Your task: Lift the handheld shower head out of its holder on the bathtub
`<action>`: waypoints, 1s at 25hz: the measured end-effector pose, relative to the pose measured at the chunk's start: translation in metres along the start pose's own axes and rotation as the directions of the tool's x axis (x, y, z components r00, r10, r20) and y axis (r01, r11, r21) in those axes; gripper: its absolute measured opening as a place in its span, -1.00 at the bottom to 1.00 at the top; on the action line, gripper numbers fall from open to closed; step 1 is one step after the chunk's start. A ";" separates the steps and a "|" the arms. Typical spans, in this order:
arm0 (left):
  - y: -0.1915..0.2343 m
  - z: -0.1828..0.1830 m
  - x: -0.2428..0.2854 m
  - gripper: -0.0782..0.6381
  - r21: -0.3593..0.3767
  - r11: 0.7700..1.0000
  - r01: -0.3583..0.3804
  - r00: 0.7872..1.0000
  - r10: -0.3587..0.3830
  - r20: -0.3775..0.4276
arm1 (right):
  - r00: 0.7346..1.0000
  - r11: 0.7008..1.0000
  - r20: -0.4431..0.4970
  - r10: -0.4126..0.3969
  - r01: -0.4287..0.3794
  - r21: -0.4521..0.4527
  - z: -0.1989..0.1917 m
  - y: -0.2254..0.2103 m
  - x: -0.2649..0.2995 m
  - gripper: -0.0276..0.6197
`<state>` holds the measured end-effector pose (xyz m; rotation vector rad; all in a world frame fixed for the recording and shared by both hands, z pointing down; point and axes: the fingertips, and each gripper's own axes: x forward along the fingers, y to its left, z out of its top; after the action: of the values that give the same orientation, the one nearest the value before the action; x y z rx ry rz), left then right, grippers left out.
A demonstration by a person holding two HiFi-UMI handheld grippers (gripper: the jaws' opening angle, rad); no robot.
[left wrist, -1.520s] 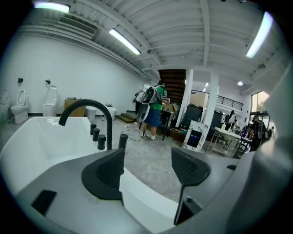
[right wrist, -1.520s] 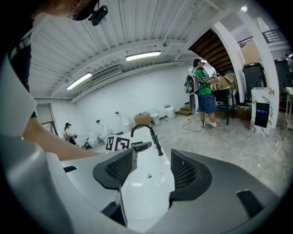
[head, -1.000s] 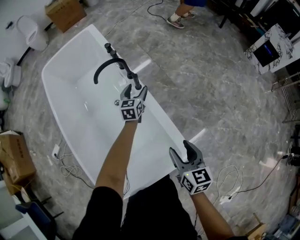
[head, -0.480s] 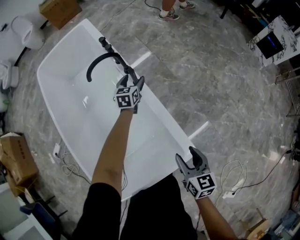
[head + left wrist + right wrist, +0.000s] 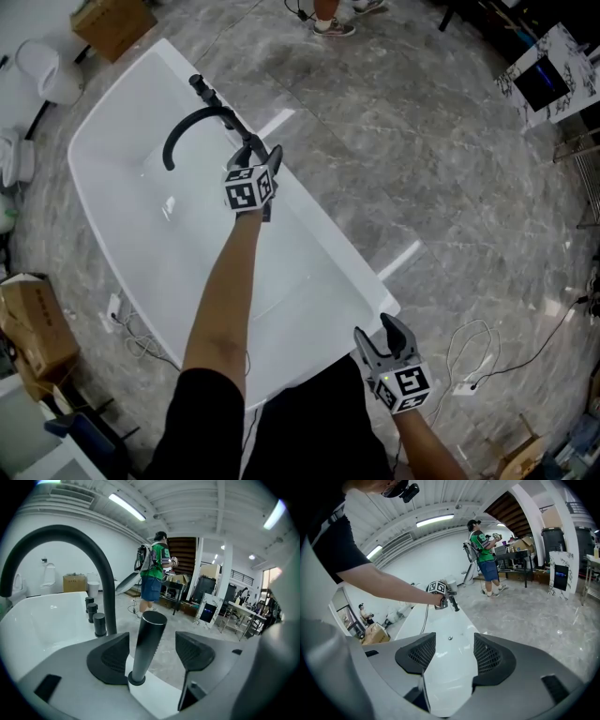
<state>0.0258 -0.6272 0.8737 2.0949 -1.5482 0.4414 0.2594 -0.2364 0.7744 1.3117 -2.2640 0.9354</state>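
The black handheld shower head (image 5: 148, 641) stands upright in its round holder on the rim of the white bathtub (image 5: 122, 220). My left gripper (image 5: 152, 643) is open, its two pads either side of the shower head with a gap on each side. In the head view the left gripper (image 5: 262, 157) sits at the tub's far rim, just right of the arched black faucet (image 5: 192, 127), and hides the shower head. My right gripper (image 5: 386, 339) is open and holds nothing, hanging by the tub's near corner.
Three black knobs (image 5: 93, 616) stand by the faucet's base (image 5: 110, 620). A person (image 5: 152, 573) stands on the marble floor beyond the tub. Cardboard boxes (image 5: 37, 328) lie left of the tub, and a cable (image 5: 473, 361) lies on the floor at right.
My left gripper has moved forward along the tub's rim, so its jaws now straddle the shower head. The right gripper has dropped lower in the head view.
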 end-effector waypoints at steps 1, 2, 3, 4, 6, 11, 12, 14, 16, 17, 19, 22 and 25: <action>-0.001 -0.001 0.001 0.02 0.003 1.000 0.004 1.000 -0.004 -0.006 | 1.000 1.000 0.000 0.002 -0.002 -0.001 0.000 0.001 0.000 -0.20; 0.000 -0.001 0.002 -0.12 0.009 1.000 0.003 1.000 -0.003 -0.012 | 1.000 1.000 0.001 0.003 -0.003 -0.002 0.000 0.002 0.000 -0.20; 0.001 -0.002 0.002 -0.20 0.015 1.000 -0.004 1.000 0.005 -0.018 | 1.000 1.000 0.003 0.003 -0.003 -0.004 0.001 0.004 0.000 -0.20; 0.003 -0.003 0.002 -0.31 0.021 1.000 -0.017 1.000 0.017 -0.024 | 1.000 1.000 0.006 0.003 -0.003 -0.005 0.003 0.004 -0.001 -0.20; 0.007 -0.003 0.003 -0.37 0.031 0.999 -0.037 0.998 0.038 -0.041 | 1.000 1.000 0.013 -0.001 0.001 -0.004 0.006 0.005 -0.003 -0.20; 0.011 -0.003 -0.001 -0.40 0.085 0.996 -0.042 0.996 0.049 -0.079 | 0.999 1.000 0.030 -0.012 0.012 0.001 0.013 0.006 -0.004 -0.20; 0.012 -0.001 -0.004 -0.40 0.084 0.995 -0.044 0.996 0.051 -0.074 | 0.999 1.000 0.034 -0.012 0.012 0.001 0.015 0.006 -0.005 -0.20; 0.014 0.010 -0.011 -0.41 0.075 0.996 -0.045 0.998 0.048 -0.049 | 0.999 1.000 0.045 -0.010 0.010 -0.006 0.022 0.011 -0.007 -0.20; 0.015 0.027 -0.020 -0.41 0.082 0.996 -0.039 0.999 0.040 -0.021 | 0.998 1.000 0.056 -0.004 0.005 -0.011 0.029 0.018 -0.009 -0.20; 0.014 0.035 -0.025 -0.41 0.088 0.995 -0.035 0.999 0.036 -0.011 | 0.998 1.000 0.062 -0.001 0.001 -0.012 0.032 0.021 -0.012 -0.20; 0.010 0.050 -0.034 -0.41 0.093 0.995 -0.030 1.000 0.030 0.004 | 0.998 1.000 0.069 0.003 -0.002 -0.013 0.037 0.026 -0.017 -0.20; 0.011 0.074 -0.051 -0.41 0.087 0.996 -0.032 0.999 0.029 0.028 | 0.997 1.000 0.081 0.000 0.001 -0.012 0.050 0.037 -0.025 -0.20; 0.016 0.102 -0.071 -0.41 0.075 0.996 -0.042 0.998 0.038 0.056 | 0.994 1.000 0.105 -0.005 0.006 -0.010 0.067 0.049 -0.033 -0.20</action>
<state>-0.0141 -0.6319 0.7552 2.1528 -1.6311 0.4682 0.2355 -0.2455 0.6886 1.3925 -2.3393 0.8714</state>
